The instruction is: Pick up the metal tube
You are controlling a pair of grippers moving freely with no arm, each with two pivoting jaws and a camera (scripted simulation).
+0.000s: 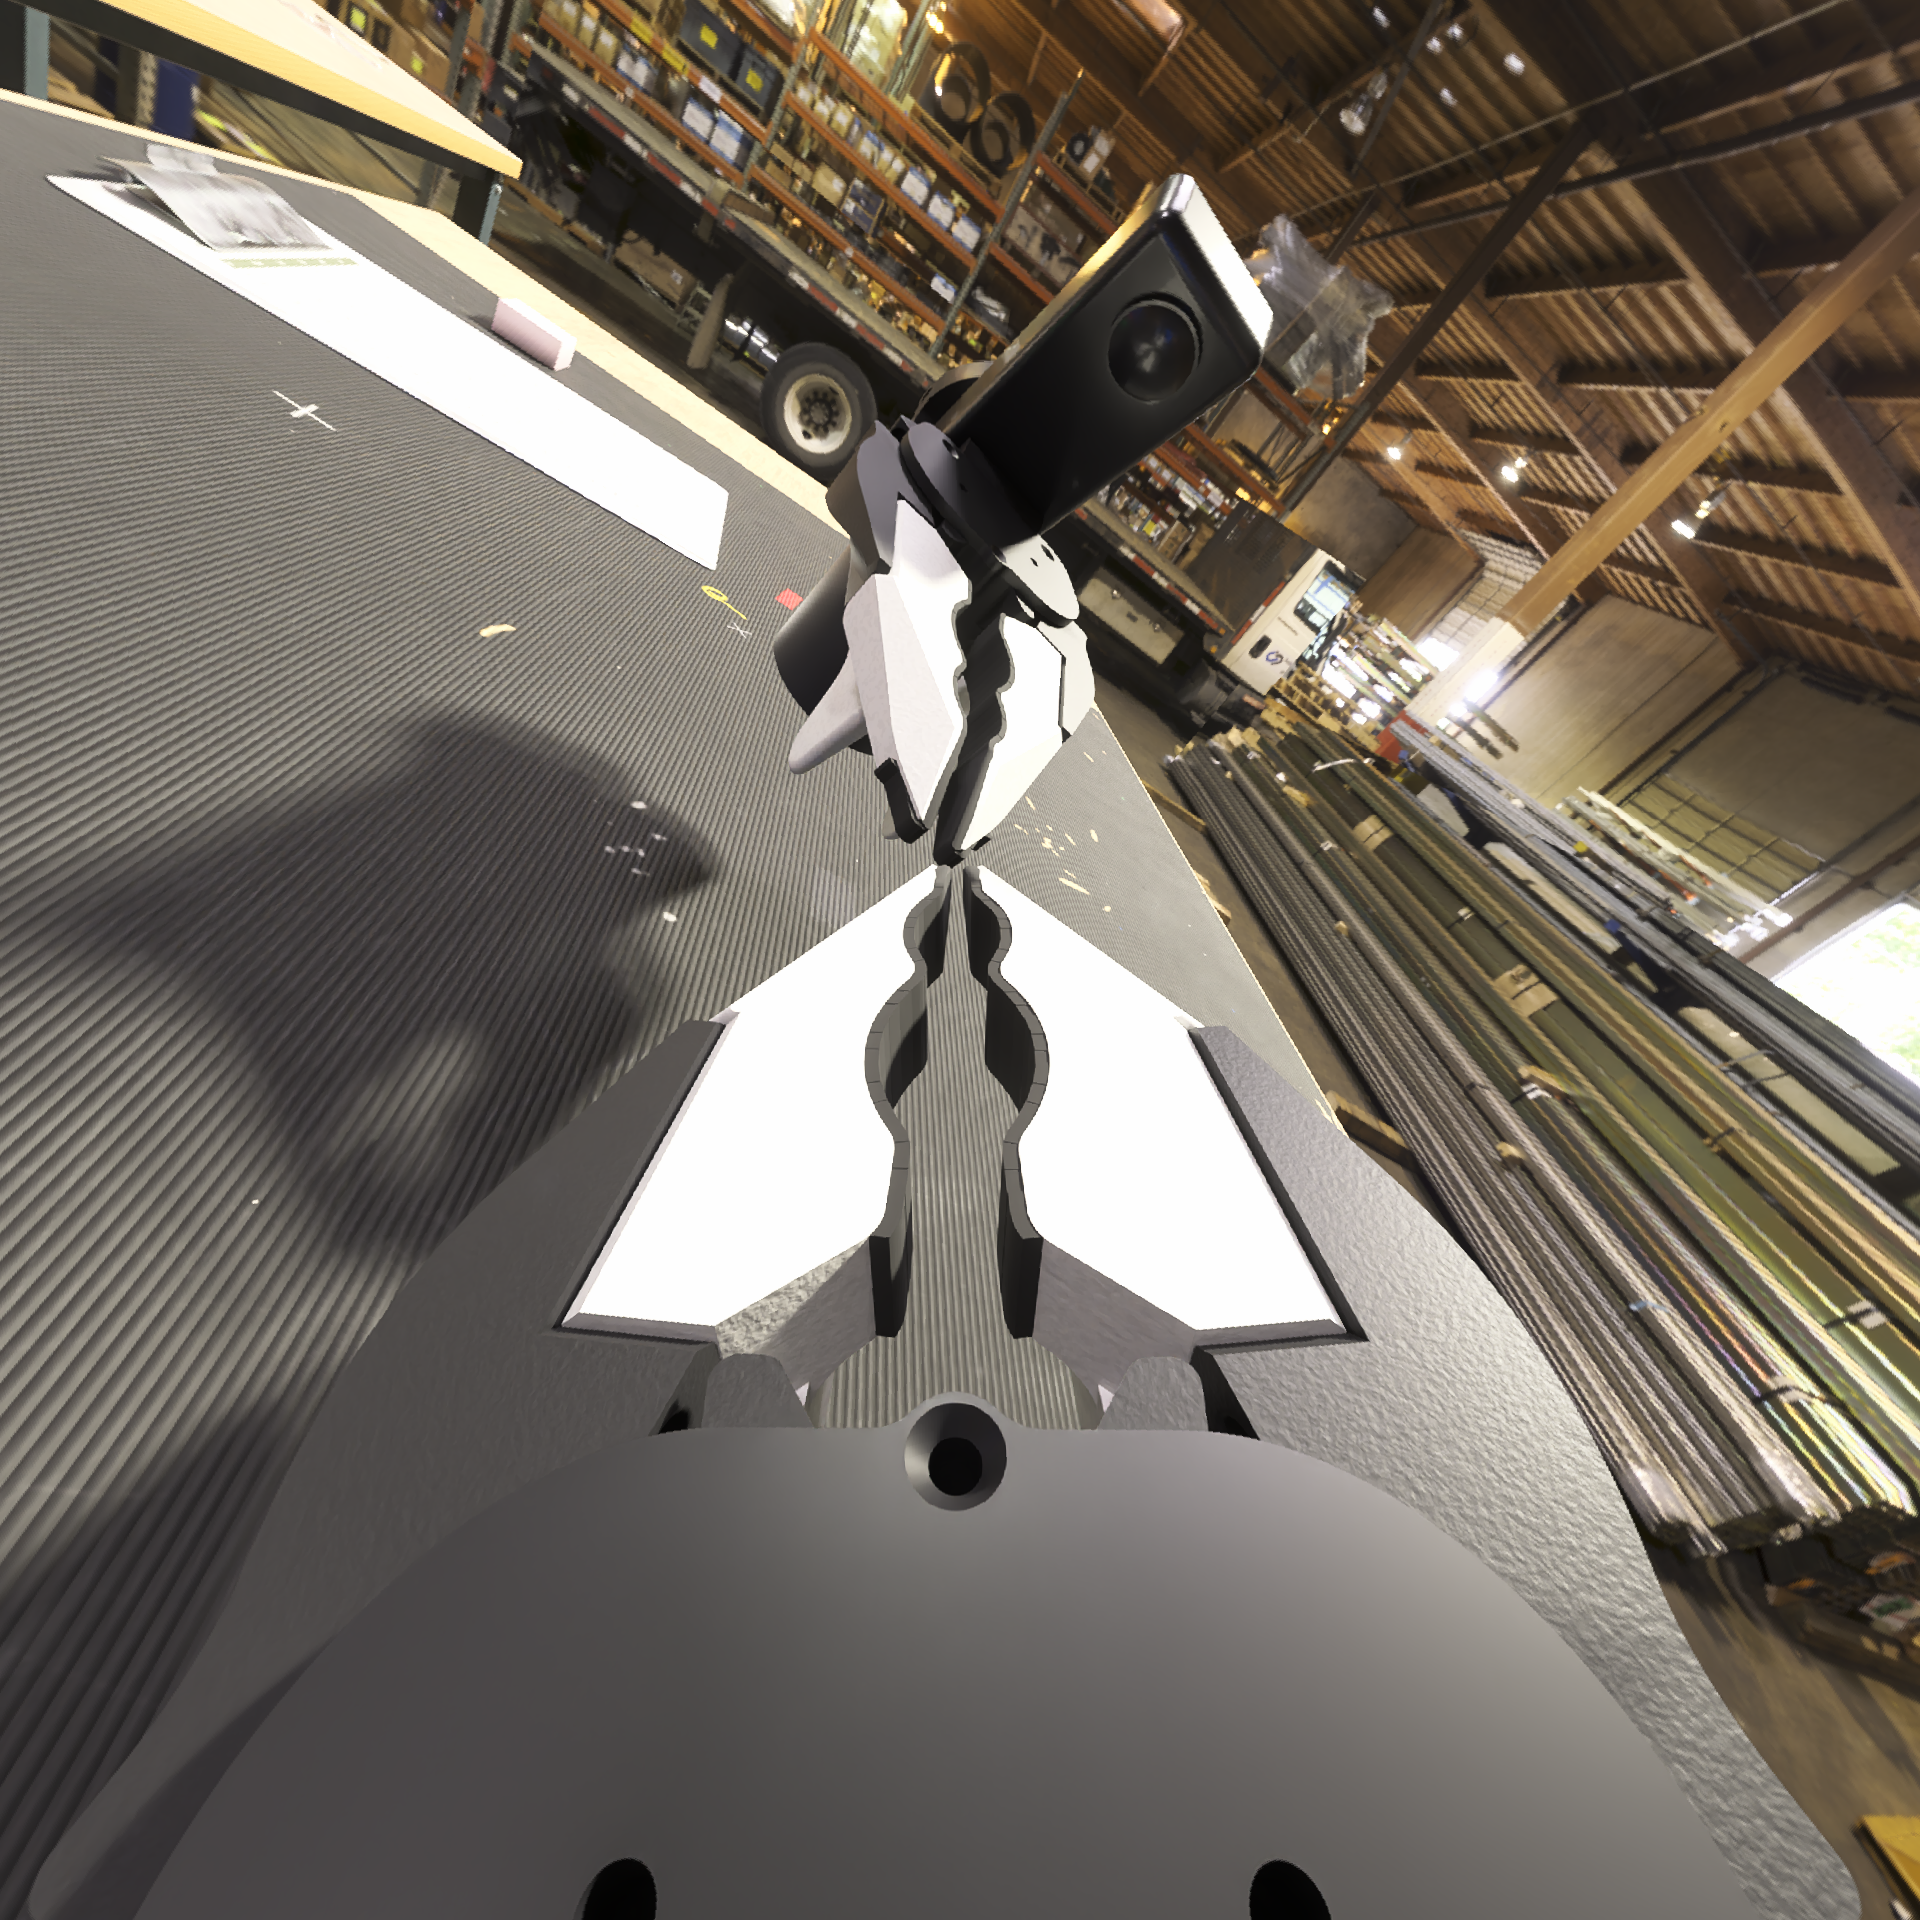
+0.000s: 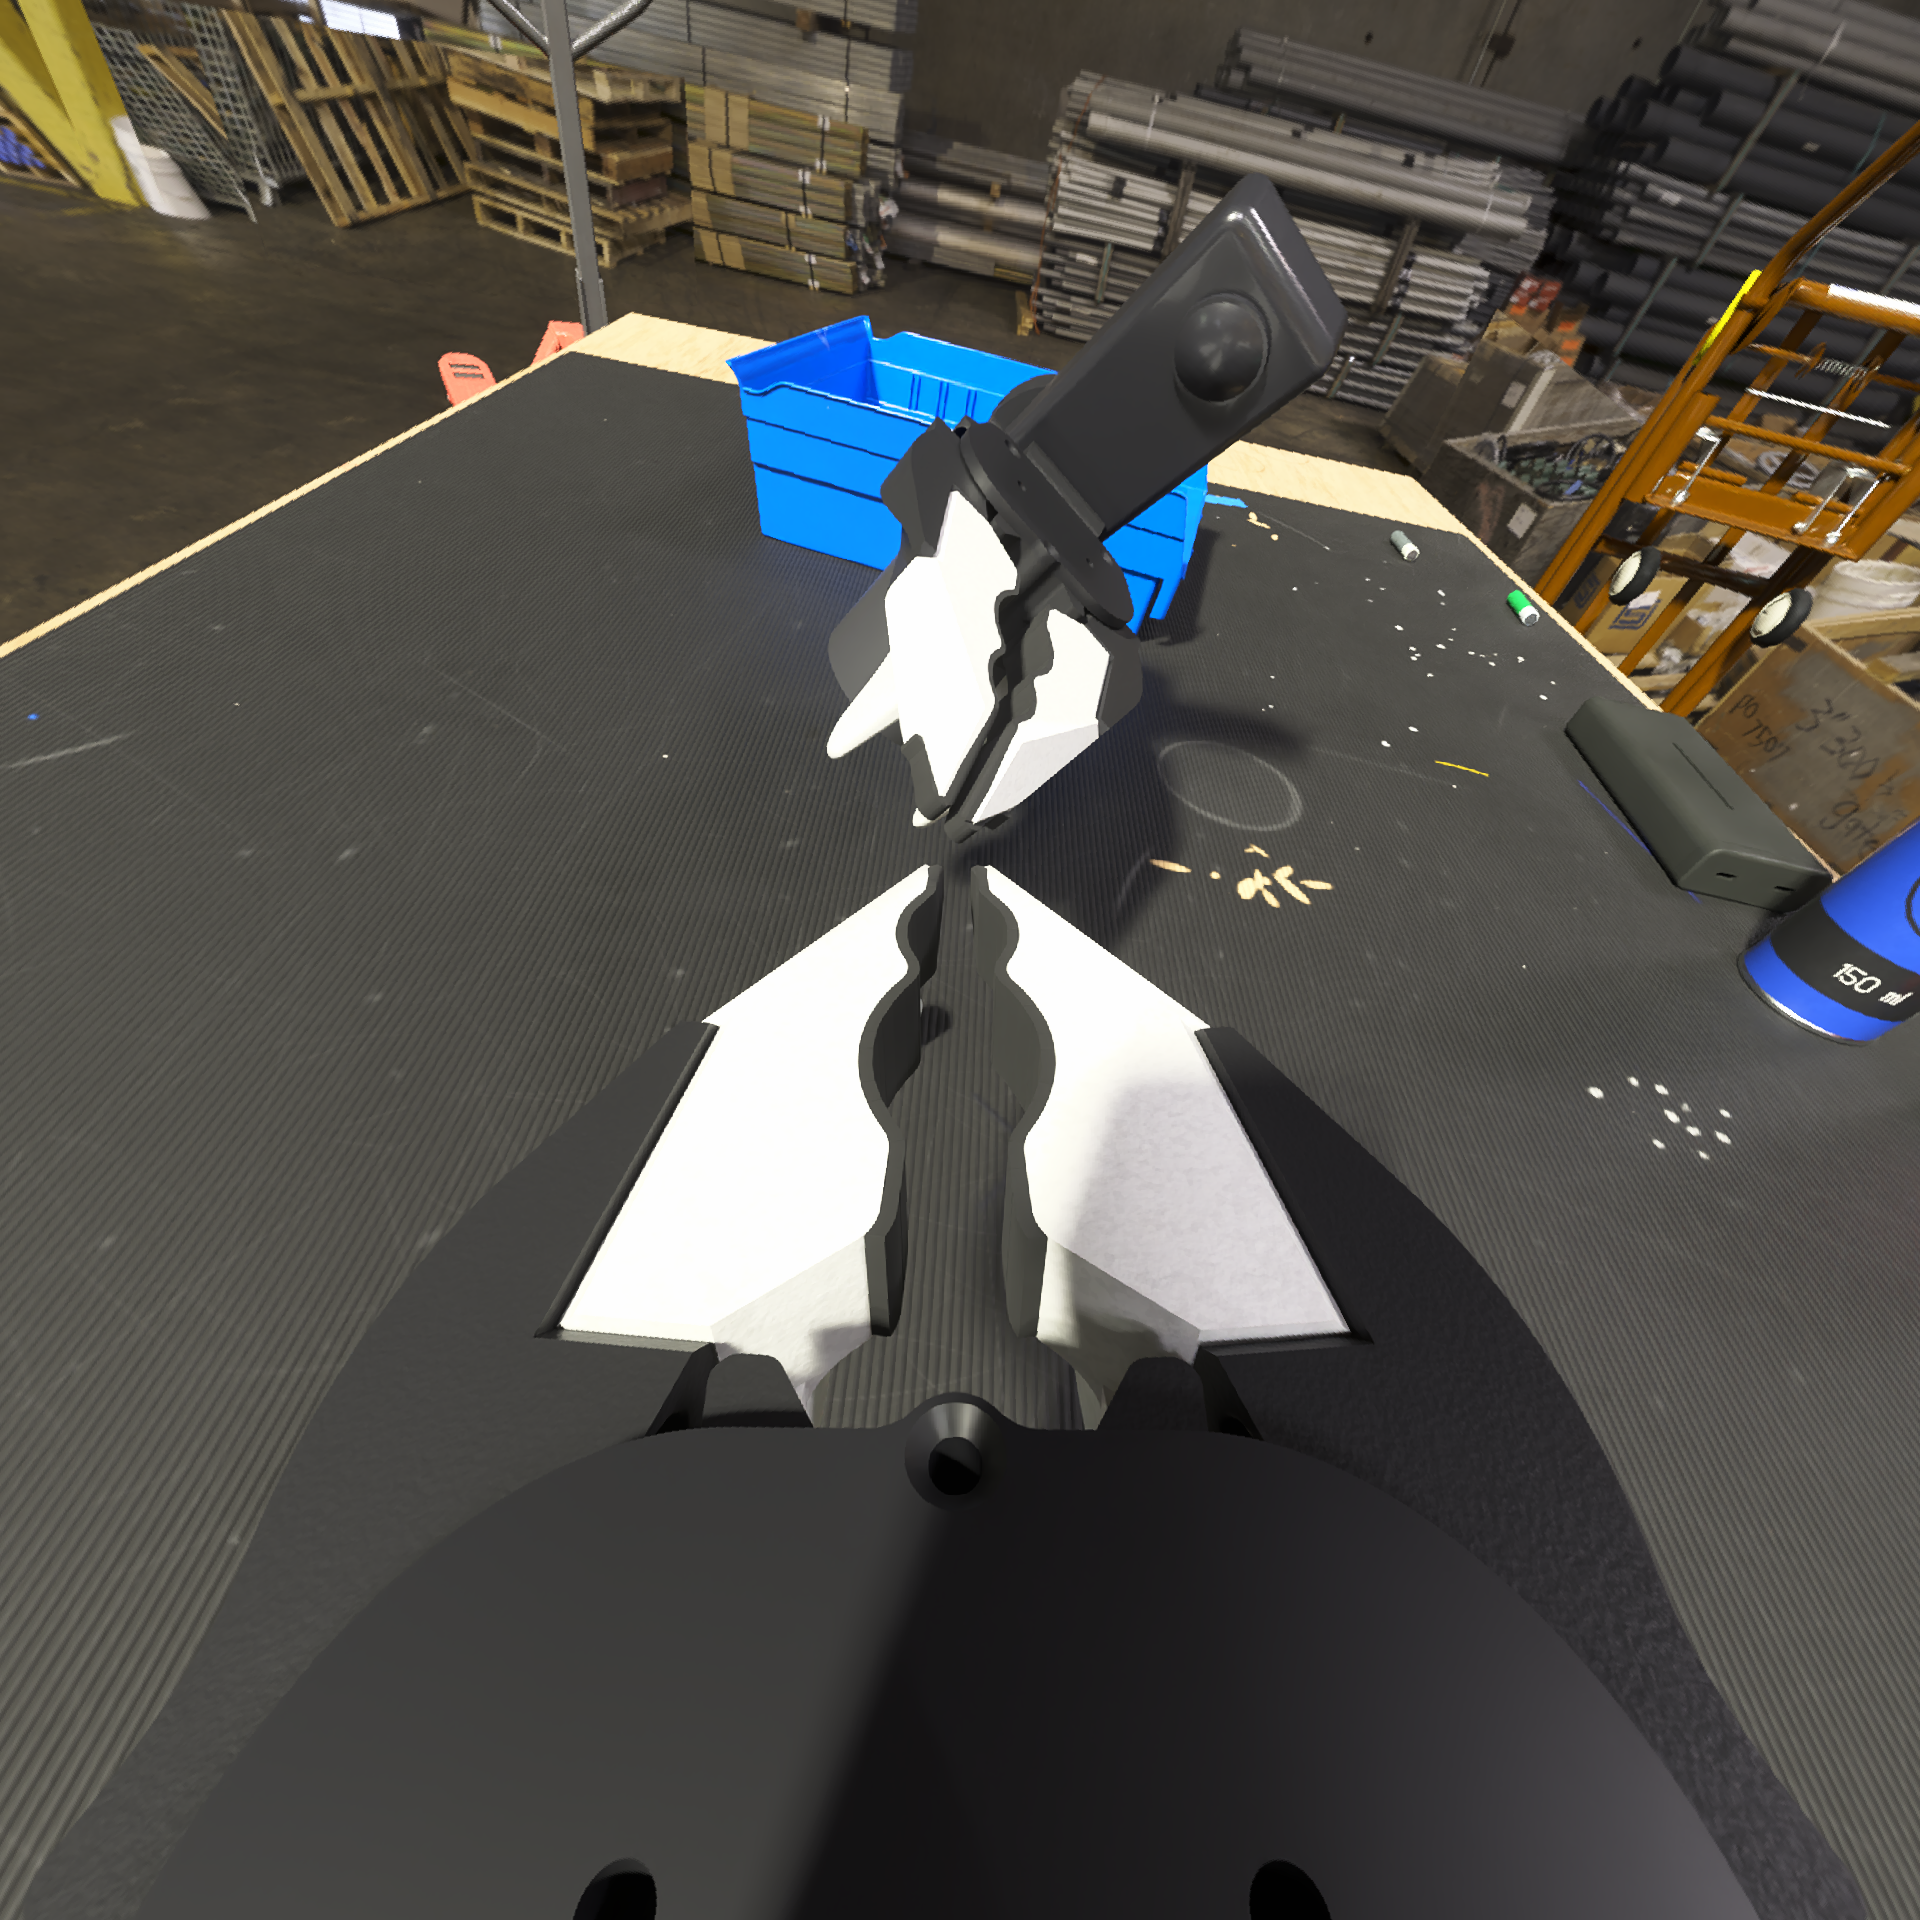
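**Tube off to the side, both jaws empty**

Left gripper [image 1: 956, 883] and right gripper [image 2: 956, 883] face each other tip to tip over the black ribbed mat [image 2: 416, 831]. On both, the jaws are pinched to a sliver with nothing between them. The only tube-like item is a blue cylindrical tube with a black band [image 2: 1839, 956], cut off at the right edge of the right wrist view. It lies on the mat, well apart from both jaws and just beside a dark grey rectangular box [image 2: 1683, 821]. A blue plastic bin [image 2: 821, 457] sits behind the left gripper.

Bare mat [image 2: 416, 831] leftward; opposing tongs [image 2: 961, 826] tip-to-tip ahead, blue bin [image 2: 821, 436] behind.
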